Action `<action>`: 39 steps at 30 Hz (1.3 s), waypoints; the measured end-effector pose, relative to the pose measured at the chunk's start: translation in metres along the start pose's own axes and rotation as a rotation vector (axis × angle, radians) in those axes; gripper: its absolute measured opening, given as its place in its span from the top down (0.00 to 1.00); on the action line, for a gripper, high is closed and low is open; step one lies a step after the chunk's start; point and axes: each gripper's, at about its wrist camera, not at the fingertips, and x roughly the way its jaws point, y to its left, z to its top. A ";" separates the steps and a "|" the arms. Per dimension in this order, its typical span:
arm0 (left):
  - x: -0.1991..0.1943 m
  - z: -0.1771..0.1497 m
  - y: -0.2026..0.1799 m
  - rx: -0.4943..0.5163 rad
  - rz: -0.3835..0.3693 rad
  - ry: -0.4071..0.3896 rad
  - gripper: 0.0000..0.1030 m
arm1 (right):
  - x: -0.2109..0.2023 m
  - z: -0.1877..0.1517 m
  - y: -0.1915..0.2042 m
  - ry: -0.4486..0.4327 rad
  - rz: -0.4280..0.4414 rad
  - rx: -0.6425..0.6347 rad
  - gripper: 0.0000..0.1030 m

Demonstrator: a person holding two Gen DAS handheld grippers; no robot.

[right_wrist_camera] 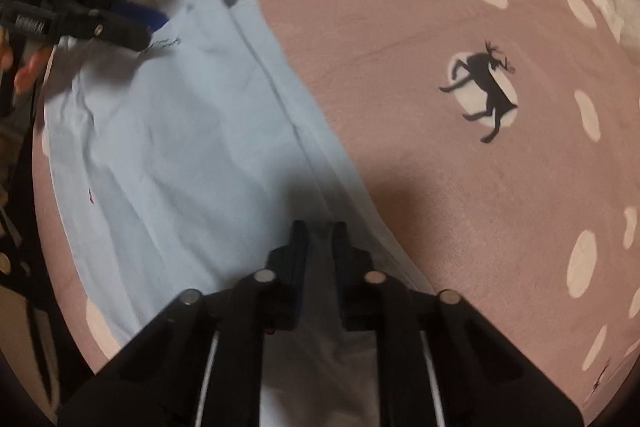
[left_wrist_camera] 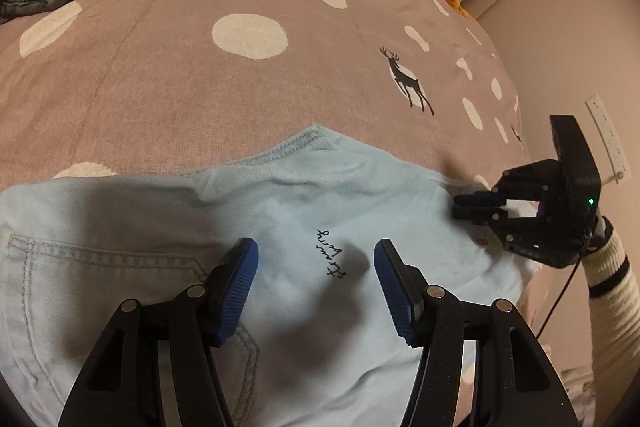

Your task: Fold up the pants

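One pair of pale blue pants [left_wrist_camera: 304,227] lies on the spotted pink bed [left_wrist_camera: 200,75], beneath the left hand-held gripper [left_wrist_camera: 316,287] with jaws apart, the right hand-held gripper [right_wrist_camera: 320,239] pinched together on their edge.

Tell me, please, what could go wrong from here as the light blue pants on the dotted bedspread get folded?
1. The right gripper is shut at the very edge of the pants; such a shallow pinch could slip off when it lifts.
2. The left gripper hangs open over the cloth near the embroidered script, holding nothing, so that end may drag or bunch.
3. Wrinkles across the leg could get folded in.
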 end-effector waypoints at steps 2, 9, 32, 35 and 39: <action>0.000 0.000 0.000 -0.001 -0.004 0.000 0.41 | -0.005 -0.001 0.004 -0.015 -0.011 -0.003 0.96; 0.001 0.002 -0.002 -0.007 0.005 -0.009 0.39 | -0.027 0.004 -0.008 -0.098 -0.113 0.034 0.99; 0.031 -0.006 -0.066 0.155 -0.056 0.052 0.39 | -0.068 -0.119 -0.013 -0.258 -0.162 0.444 0.90; 0.044 -0.004 -0.077 0.178 -0.023 0.054 0.39 | -0.032 -0.118 -0.029 -0.229 -0.210 0.529 0.91; 0.046 0.004 -0.072 0.142 -0.016 0.038 0.39 | -0.010 -0.116 -0.066 -0.338 -0.217 0.737 0.97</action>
